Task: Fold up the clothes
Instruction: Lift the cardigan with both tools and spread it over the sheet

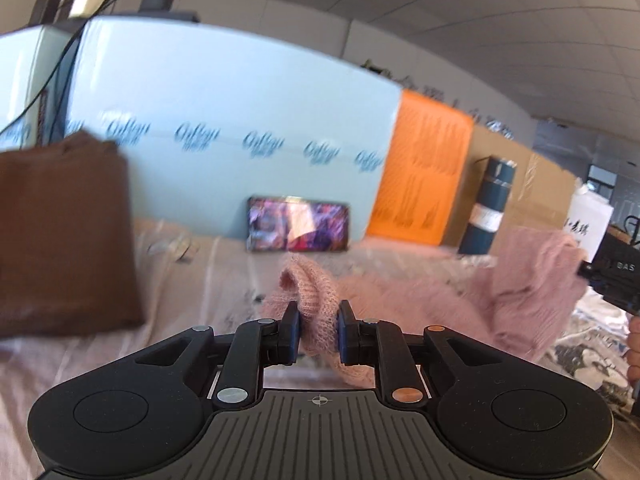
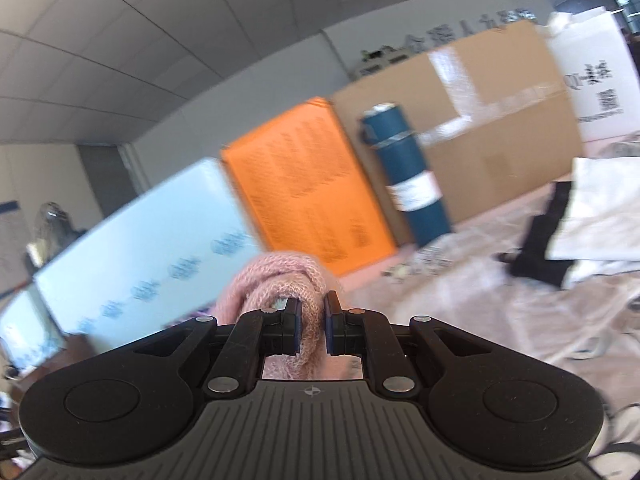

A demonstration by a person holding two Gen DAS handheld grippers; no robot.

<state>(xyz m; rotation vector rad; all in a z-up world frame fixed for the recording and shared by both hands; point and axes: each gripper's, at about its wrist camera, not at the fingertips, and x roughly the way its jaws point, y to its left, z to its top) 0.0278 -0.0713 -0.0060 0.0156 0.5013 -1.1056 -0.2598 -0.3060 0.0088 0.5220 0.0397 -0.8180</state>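
Pink knit sweater [image 1: 420, 292] lifted off the cloth-covered table [image 1: 80, 360], pinched at two points and slung between them. Left tool [image 1: 318, 330] clamped on a rolled edge of the knit, a loop of it bulging just ahead of the fingertips; most of the garment trailing off to that tool's right toward the right tool [image 1: 612, 276], glimpsed at the frame edge. Right tool [image 2: 311, 328] likewise closed on a thick fold of the same pink sweater [image 2: 280, 280], bunched directly ahead of its pads.

Folded brown garment [image 1: 60, 236] lying to the left tool's left, already finished by the look of it. Ahead of the left tool, a phone [image 1: 298, 224] propped against a pale blue board [image 1: 240, 92]; further right an orange box [image 1: 424, 168], a dark blue bottle [image 1: 486, 204] and a cardboard box [image 2: 480, 120].

Step in hand, apparently: spreading the sweater before laying it flat. Best done by drawing both tools apart until the knit hangs taut and level, keeping both grips firm, since loose mohair-like yarn slips and stretches easily. Lowering evenly onto bare cloth, well short of the bottle and phone, likely to avoid snagging or toppling them. Heavy motion blur in both views; which parts of the garment are held, impossible to tell.
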